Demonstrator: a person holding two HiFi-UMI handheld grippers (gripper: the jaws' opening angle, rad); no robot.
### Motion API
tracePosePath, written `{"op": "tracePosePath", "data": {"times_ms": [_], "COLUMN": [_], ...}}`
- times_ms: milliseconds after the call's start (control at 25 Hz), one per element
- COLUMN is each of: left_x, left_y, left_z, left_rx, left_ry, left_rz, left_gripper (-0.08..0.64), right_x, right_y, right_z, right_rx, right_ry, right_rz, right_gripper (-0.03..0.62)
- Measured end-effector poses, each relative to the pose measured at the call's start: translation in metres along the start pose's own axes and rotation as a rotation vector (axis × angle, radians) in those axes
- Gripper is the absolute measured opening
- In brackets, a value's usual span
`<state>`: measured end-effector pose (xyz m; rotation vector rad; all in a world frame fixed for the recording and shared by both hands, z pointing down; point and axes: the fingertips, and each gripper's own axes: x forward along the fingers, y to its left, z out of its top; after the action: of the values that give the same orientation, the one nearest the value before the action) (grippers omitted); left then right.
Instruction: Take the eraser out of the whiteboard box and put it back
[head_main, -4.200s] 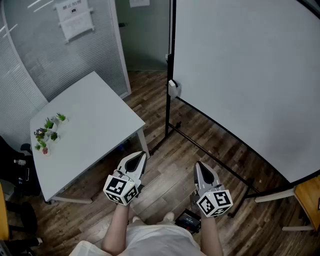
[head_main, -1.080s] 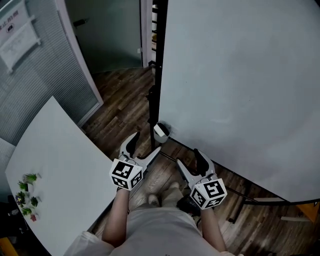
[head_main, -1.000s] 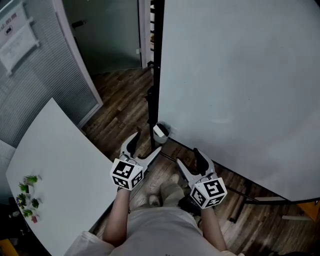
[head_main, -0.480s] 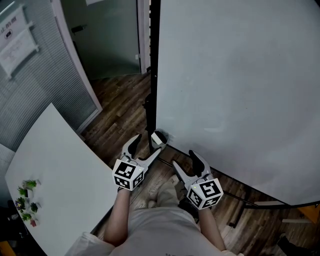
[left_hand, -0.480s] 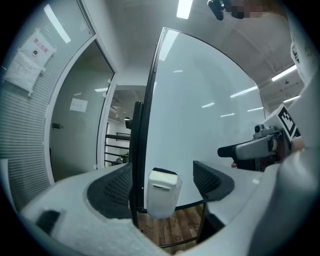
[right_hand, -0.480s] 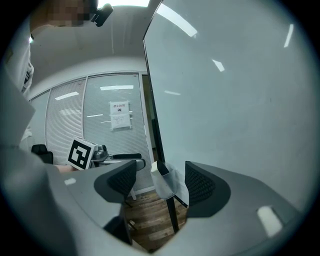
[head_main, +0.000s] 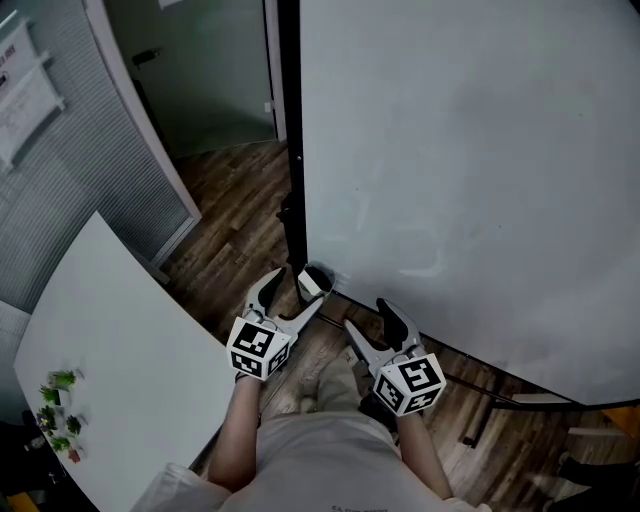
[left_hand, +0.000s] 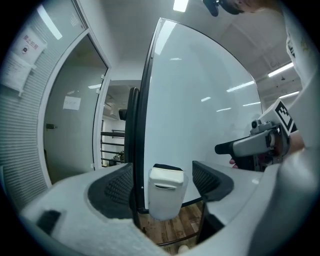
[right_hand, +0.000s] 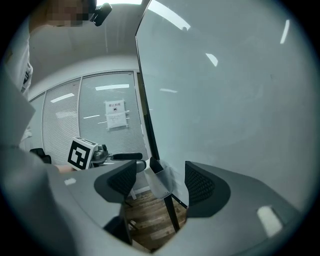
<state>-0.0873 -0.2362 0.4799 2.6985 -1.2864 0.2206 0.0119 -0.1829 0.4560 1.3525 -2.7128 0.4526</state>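
Note:
A small white whiteboard box hangs at the lower left corner of the whiteboard, beside its black post. The eraser's dark top shows at the box's mouth. My left gripper stands open just short of the box; its jaws have just been closing a little, with nothing between them. In the left gripper view the gripper faces the box head-on. My right gripper is open and empty, to the right of the box and slightly back. The right gripper view has the gripper aimed at the box.
A white table with small plants stands close on the left. A blinds-covered partition and a doorway lie beyond it. The whiteboard's stand bar runs low over the wooden floor at right.
The person has walked from the table up to the whiteboard. Over the last second both grippers have crept toward the box, and the left jaws have narrowed slightly.

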Motion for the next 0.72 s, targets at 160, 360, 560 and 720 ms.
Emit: {"op": "tracePosePath", "data": {"times_ms": [160, 360, 560, 720], "left_x": [0.007, 0.014, 0.018, 0.022], "left_y": [0.000, -0.002, -0.004, -0.005], "left_z": [-0.005, -0.005, -0.006, -0.007], "left_rx": [0.024, 0.053, 0.073, 0.076], "left_ry": [0.021, 0.026, 0.038, 0.039], "left_rz": [-0.012, -0.023, -0.034, -0.044], "left_gripper": [0.360, 0.354, 0.334, 0.316], "right_x": [0.003, 0.005, 0.005, 0.005], "right_y": [-0.004, -0.008, -0.008, -0.011], "right_z": [-0.004, -0.007, -0.007, -0.008], "right_rx": [0.012, 0.023, 0.031, 0.035], "right_ry": [0.008, 0.016, 0.016, 0.017], "right_rz": [-0.002, -0.004, -0.005, -0.009], "right_gripper": [0.307, 0.305, 0.304, 0.303]}}
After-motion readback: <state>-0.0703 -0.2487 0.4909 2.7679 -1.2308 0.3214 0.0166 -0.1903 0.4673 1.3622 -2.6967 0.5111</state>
